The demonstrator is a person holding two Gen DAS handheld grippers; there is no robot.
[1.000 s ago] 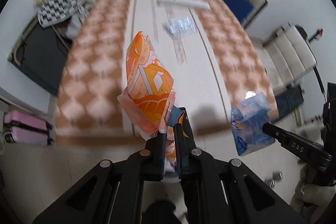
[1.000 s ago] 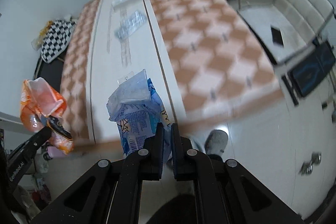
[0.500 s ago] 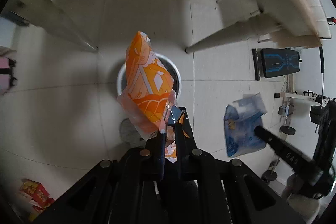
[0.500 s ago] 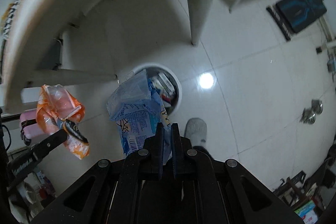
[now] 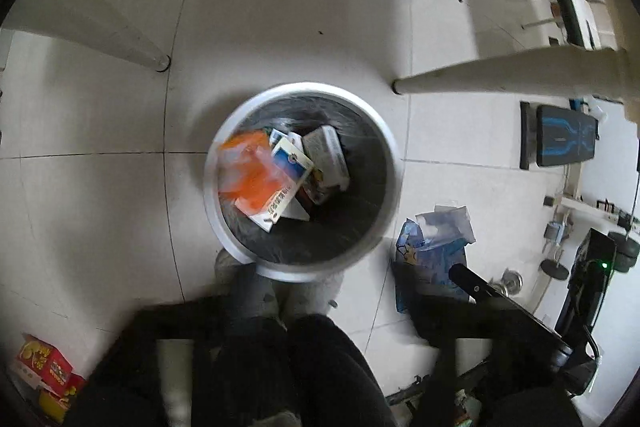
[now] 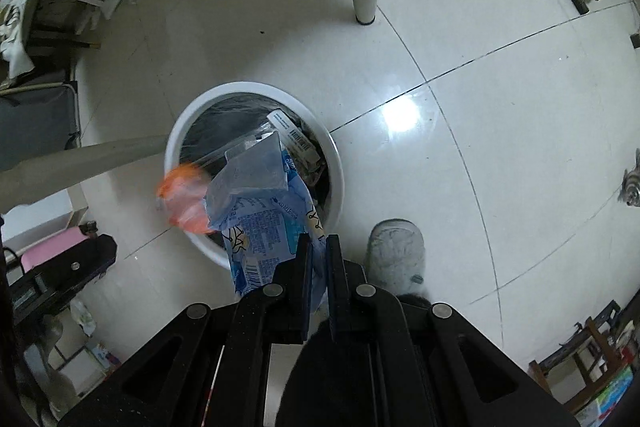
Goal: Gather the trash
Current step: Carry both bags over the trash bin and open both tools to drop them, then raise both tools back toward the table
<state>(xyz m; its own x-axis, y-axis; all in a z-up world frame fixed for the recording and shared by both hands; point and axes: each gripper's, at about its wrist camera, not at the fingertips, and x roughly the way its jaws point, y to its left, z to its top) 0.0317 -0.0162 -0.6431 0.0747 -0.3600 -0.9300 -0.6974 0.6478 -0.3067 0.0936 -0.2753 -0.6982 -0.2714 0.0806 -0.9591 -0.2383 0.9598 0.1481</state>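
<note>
The blue wrapper (image 6: 268, 223) stands lengthwise up from the right gripper (image 6: 316, 251), pinched. The left gripper's (image 5: 280, 307) jaws have just spread; the orange wrapper (image 5: 246, 173), blurred, lies in the bin (image 5: 394, 163).

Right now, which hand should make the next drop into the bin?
Right. The right gripper is shut on the blue wrapper beside the bin. The left's jaws have just opened; the orange wrapper is already falling in.
</note>
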